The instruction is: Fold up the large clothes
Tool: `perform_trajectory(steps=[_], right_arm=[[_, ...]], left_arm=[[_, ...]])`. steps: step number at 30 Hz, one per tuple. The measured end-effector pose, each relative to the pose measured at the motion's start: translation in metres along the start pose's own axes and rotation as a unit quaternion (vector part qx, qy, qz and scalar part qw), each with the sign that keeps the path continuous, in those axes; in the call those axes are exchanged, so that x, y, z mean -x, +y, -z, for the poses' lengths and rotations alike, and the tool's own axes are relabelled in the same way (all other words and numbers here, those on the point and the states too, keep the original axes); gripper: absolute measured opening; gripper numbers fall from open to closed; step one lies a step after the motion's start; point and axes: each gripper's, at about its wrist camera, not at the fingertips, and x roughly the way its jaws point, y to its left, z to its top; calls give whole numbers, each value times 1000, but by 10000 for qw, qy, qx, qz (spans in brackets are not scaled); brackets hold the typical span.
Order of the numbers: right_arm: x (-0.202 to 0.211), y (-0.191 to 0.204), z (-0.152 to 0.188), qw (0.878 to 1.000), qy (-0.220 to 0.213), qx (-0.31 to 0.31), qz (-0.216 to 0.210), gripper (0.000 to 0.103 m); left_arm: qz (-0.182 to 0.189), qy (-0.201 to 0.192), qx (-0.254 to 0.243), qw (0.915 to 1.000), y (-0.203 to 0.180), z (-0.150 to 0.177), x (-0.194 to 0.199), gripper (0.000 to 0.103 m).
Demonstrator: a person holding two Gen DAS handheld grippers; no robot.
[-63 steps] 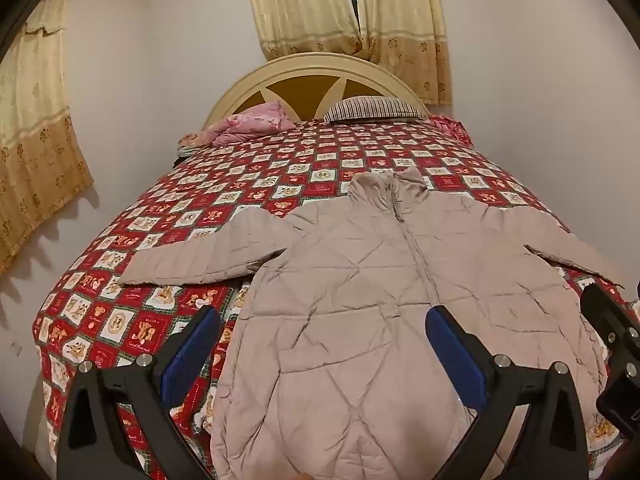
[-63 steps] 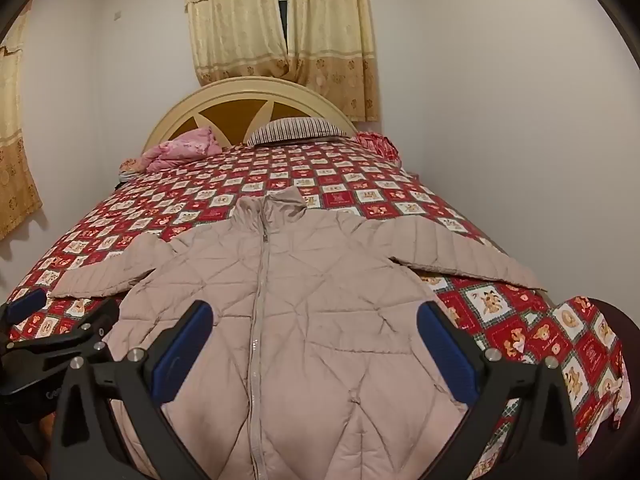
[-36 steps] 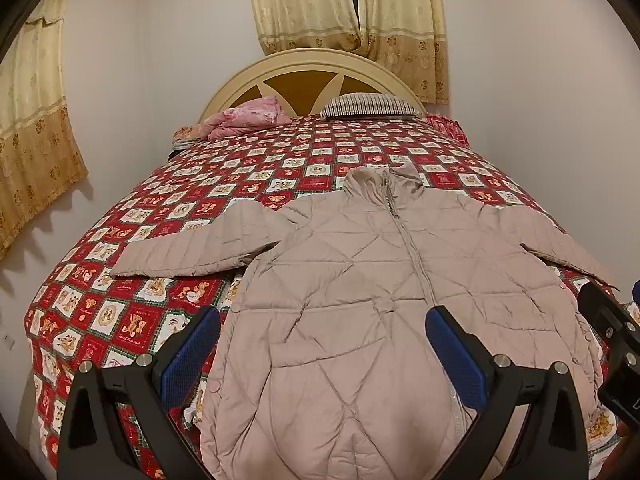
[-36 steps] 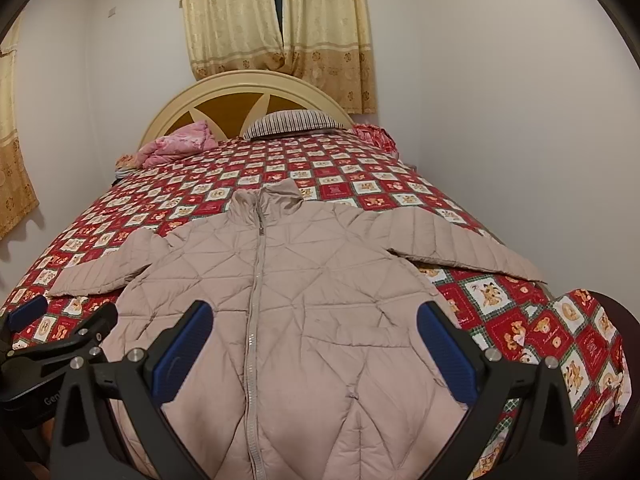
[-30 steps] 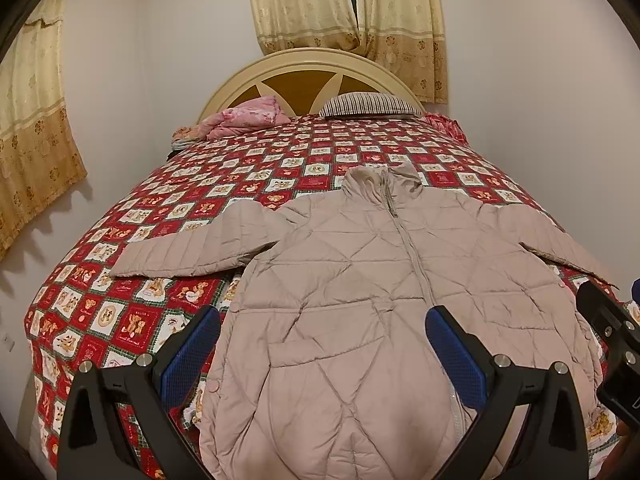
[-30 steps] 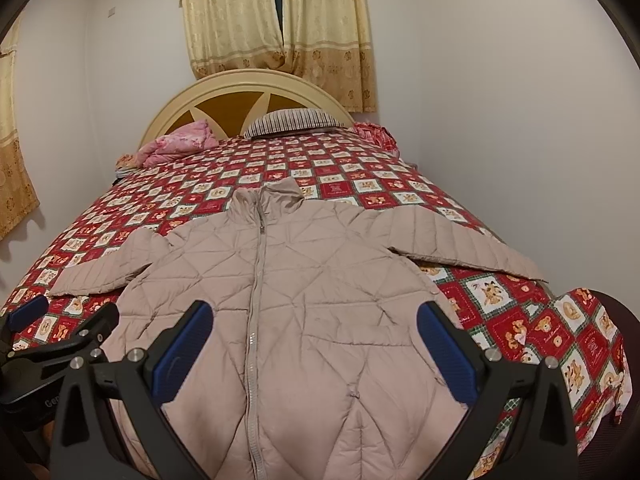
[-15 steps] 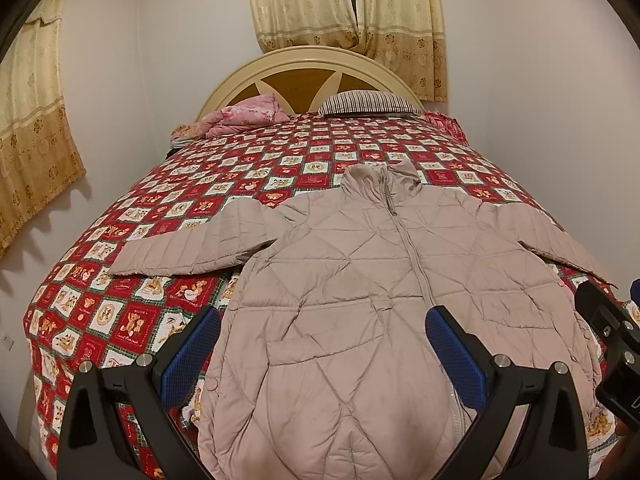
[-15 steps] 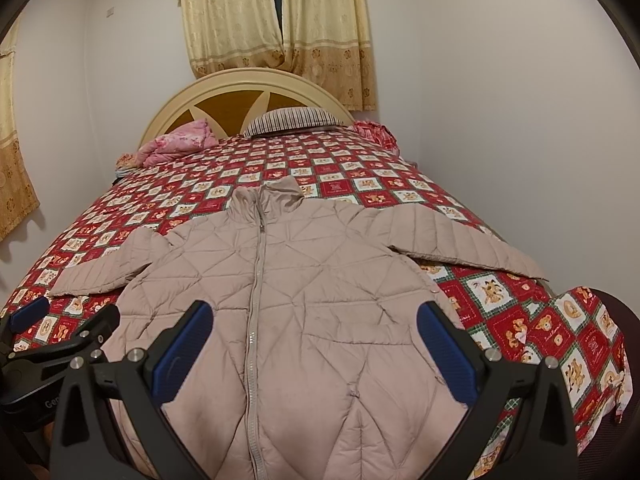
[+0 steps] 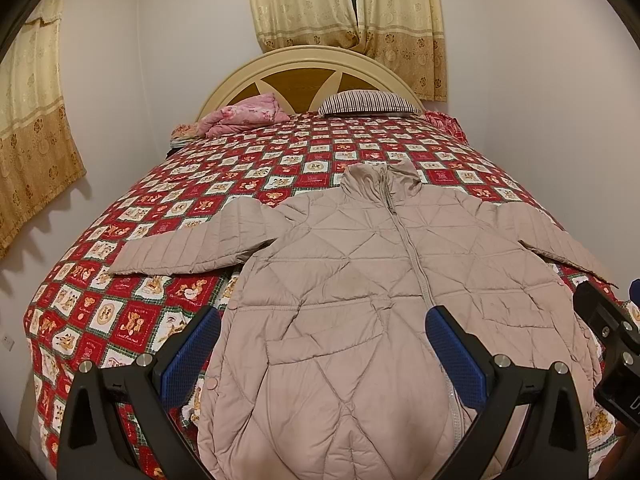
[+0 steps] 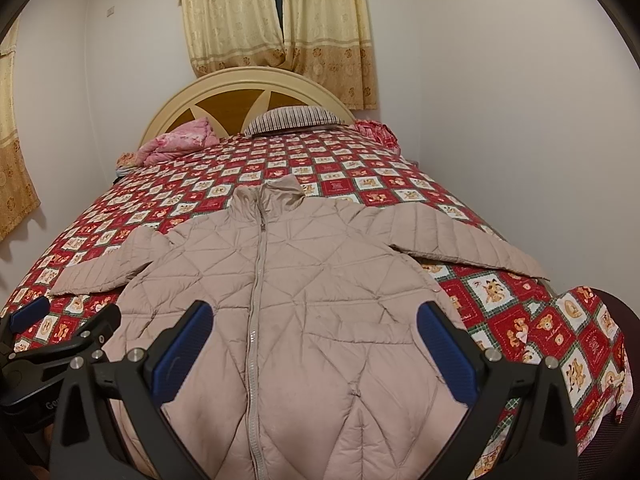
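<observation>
A beige quilted jacket (image 9: 360,280) lies flat, zipped, front up, on the bed, collar toward the headboard and both sleeves spread out; it also shows in the right wrist view (image 10: 288,292). My left gripper (image 9: 324,352) is open and empty, held above the jacket's lower left part. My right gripper (image 10: 312,352) is open and empty, above the jacket's lower right part. Each gripper shows at the edge of the other's view.
The bed has a red patchwork cover (image 9: 160,224) and a cream and wood headboard (image 9: 304,76). A pink blanket (image 9: 244,118) and a striped pillow (image 9: 368,102) lie at the head. A wall runs close along the right side (image 10: 520,140). Curtains (image 9: 344,8) hang behind.
Both grippers have drawn back and slightly up from the jacket, so more of its lower part shows. The jacket has not moved. Both grippers stay open.
</observation>
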Motion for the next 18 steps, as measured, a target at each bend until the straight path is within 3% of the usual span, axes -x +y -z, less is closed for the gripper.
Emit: perform_trajectory(steps=[18], right_arm=[[-1, 6, 6, 10000, 69, 1, 2, 103]], left_arm=[[72, 73, -50, 9999, -8, 5, -4, 102]])
